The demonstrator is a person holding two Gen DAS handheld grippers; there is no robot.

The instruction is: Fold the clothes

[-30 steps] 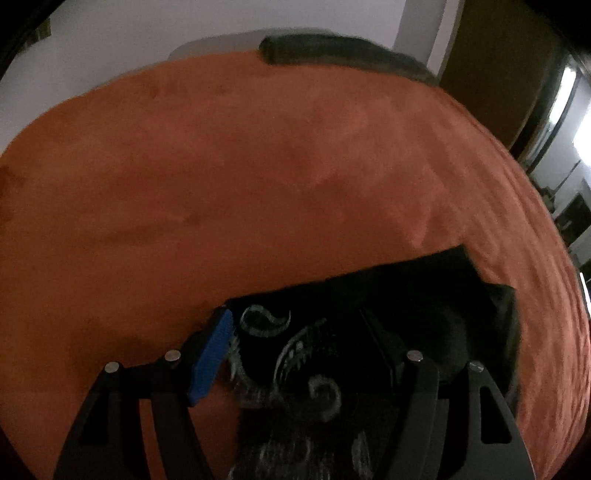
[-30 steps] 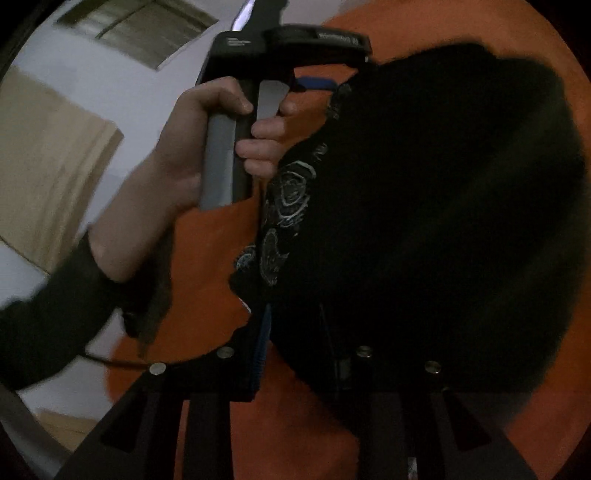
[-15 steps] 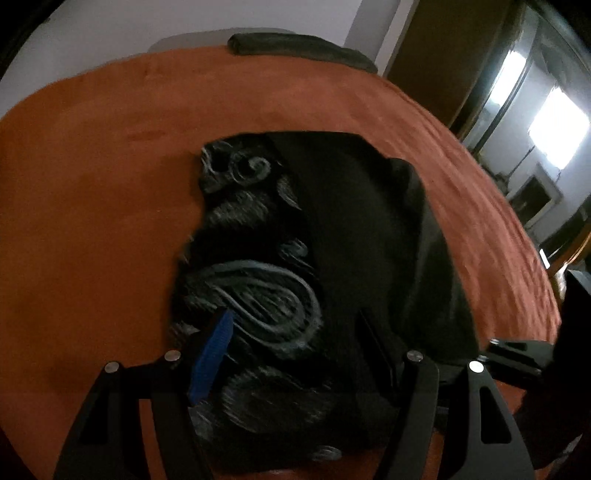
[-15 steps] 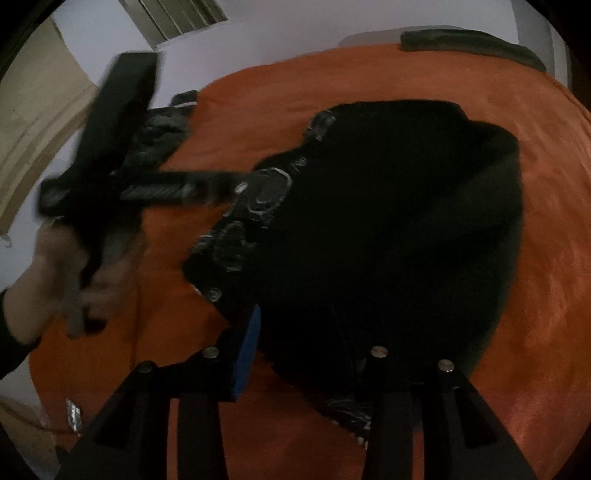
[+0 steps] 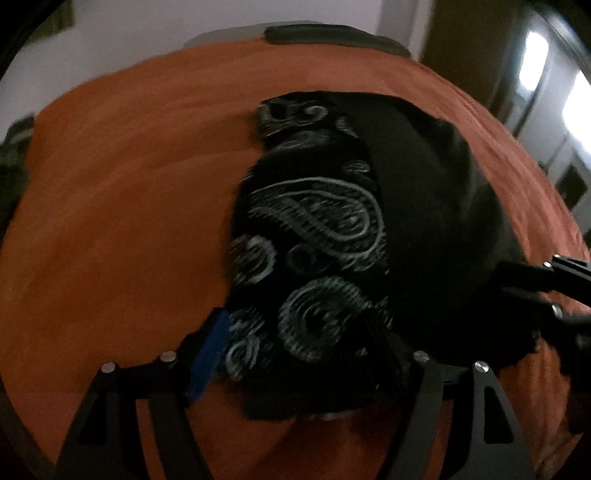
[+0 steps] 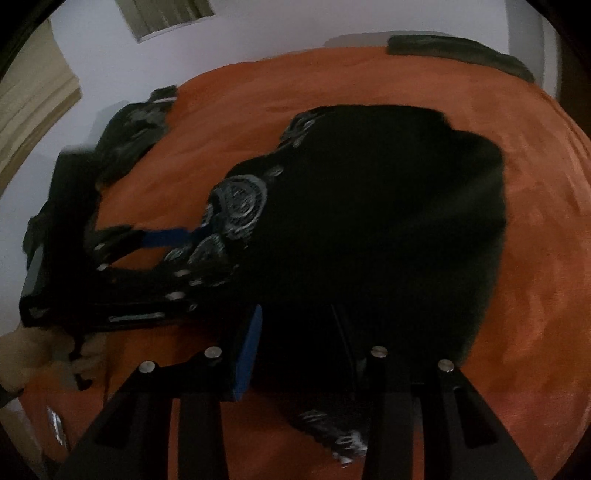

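- A black garment (image 5: pixel 413 206) with a grey paisley print lies bunched on the orange bed cover (image 5: pixel 122 192), roughly in its middle
- In the left wrist view the paisley side faces up on the left and plain black cloth lies on the right
- The left gripper (image 5: pixel 295 347) hangs over the near paisley edge; its jaws stand spread and are opening, with cloth lying between them, and no pad visibly presses on it
- The right gripper (image 6: pixel 301 347) sits at the near edge of the plain black part; cloth fills the gap between its jaws, but the dark hides whether they pinch it, so I cannot tell
- A second dark piece of clothing (image 6: pixel 136 129) lies near the bed's far left edge, well apart
- A dark folded strip (image 6: pixel 458 51) rests at the far edge by the white wall (image 6: pixel 277 29)
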